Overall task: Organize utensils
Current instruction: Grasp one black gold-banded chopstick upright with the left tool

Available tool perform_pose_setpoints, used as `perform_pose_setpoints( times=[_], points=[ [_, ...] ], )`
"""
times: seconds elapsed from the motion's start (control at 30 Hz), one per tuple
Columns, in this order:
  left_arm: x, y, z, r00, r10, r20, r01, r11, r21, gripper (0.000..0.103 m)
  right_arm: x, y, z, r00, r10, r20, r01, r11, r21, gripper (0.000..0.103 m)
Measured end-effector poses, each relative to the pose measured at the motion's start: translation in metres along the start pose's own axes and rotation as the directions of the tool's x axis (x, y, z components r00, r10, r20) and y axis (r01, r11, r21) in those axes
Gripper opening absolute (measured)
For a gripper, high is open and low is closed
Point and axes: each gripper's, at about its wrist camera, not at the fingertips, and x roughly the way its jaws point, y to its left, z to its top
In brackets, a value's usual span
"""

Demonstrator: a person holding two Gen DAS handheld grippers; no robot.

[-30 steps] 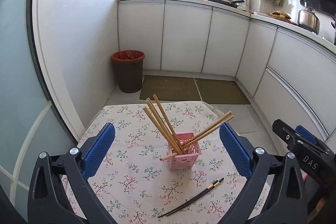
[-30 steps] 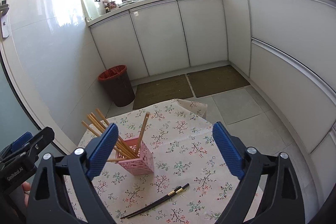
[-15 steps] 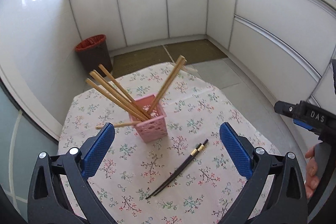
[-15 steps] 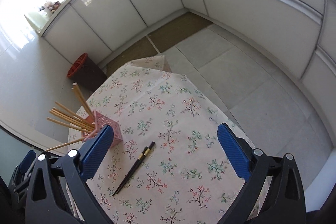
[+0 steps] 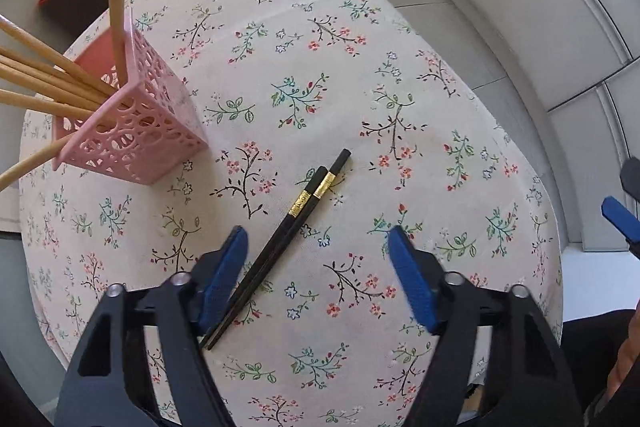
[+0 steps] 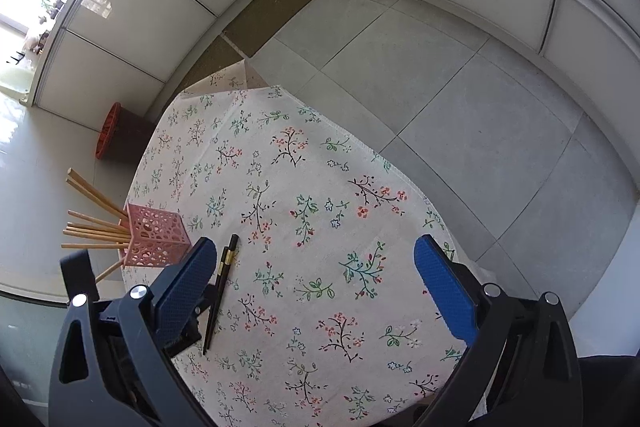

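A pair of black chopsticks (image 5: 298, 215) with gold bands lies diagonally on the floral tablecloth (image 5: 360, 87); it also shows in the right wrist view (image 6: 221, 279). A pink perforated holder (image 5: 132, 123) with several wooden chopsticks (image 5: 44, 79) stands at the left, and shows in the right wrist view (image 6: 156, 237). My left gripper (image 5: 316, 279) is open just above the black chopsticks, its left finger next to their thin ends. My right gripper (image 6: 316, 287) is open and empty over the middle of the table.
The round table's edge (image 6: 404, 183) drops to a grey tiled floor (image 6: 460, 99). A dark bin with a red liner (image 6: 116, 135) stands beyond the table by white cabinets (image 6: 168, 11). The right gripper's tip (image 5: 620, 217) shows at the left wrist view's right edge.
Both grippers have dropped and tilted down toward the table. The left gripper has come close over the black chopsticks. The holder has slid to the left of both views.
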Motion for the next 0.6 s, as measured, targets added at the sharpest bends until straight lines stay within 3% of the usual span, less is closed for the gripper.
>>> perform_pose_setpoints(
  times=[0.03, 0.17, 0.33, 0.6],
  points=[
    [0.004, 0.000, 0.002, 1.000, 0.009, -0.009, -0.009, 1.000, 0.000, 0.047, 0.004, 0.000, 0.001, 1.000, 0.002, -0.016, -0.002, 1.000, -0.001, 0.096],
    [0.016, 0.000, 0.008, 0.998, 0.068, -0.015, -0.067, 0.998, 0.008, 0.029, 0.010, -0.001, -0.001, 0.999, 0.002, -0.047, -0.002, 1.000, -0.005, 0.096],
    [0.022, 0.003, 0.014, 0.997, 0.070, -0.021, -0.070, 0.998, 0.006, 0.022, 0.014, 0.000, -0.002, 0.998, -0.002, -0.059, 0.001, 1.000, -0.018, 0.096],
    [0.040, 0.014, 0.016, 0.997, 0.061, -0.046, -0.061, 0.998, -0.008, 0.021, 0.020, 0.004, -0.005, 0.997, -0.016, -0.076, 0.013, 0.999, -0.036, 0.096]
  ],
)
